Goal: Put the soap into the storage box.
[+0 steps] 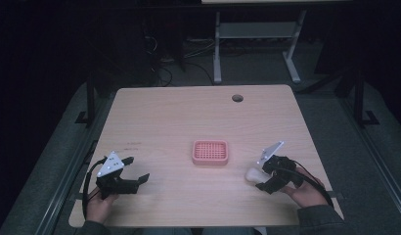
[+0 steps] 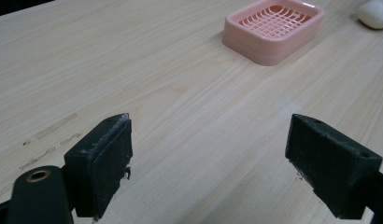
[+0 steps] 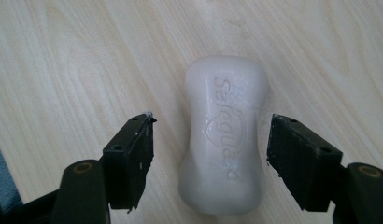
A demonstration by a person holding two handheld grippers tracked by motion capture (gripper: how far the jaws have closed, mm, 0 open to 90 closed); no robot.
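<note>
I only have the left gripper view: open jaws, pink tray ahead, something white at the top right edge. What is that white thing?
Observer: A white bar of soap, lying flat on the table.
Operator: Where's the right gripper?
Observer: The right gripper is around the soap, jaws open, one on each side, with a gap showing at each.
Operator: Anything in the tray?
Observer: In the high view the pink soap dish looks empty, and sits apart from the soap.
Operator: Left gripper close to anything?
Observer: No; in the high view the left gripper is near the table's left front, with bare wood around it.
</note>
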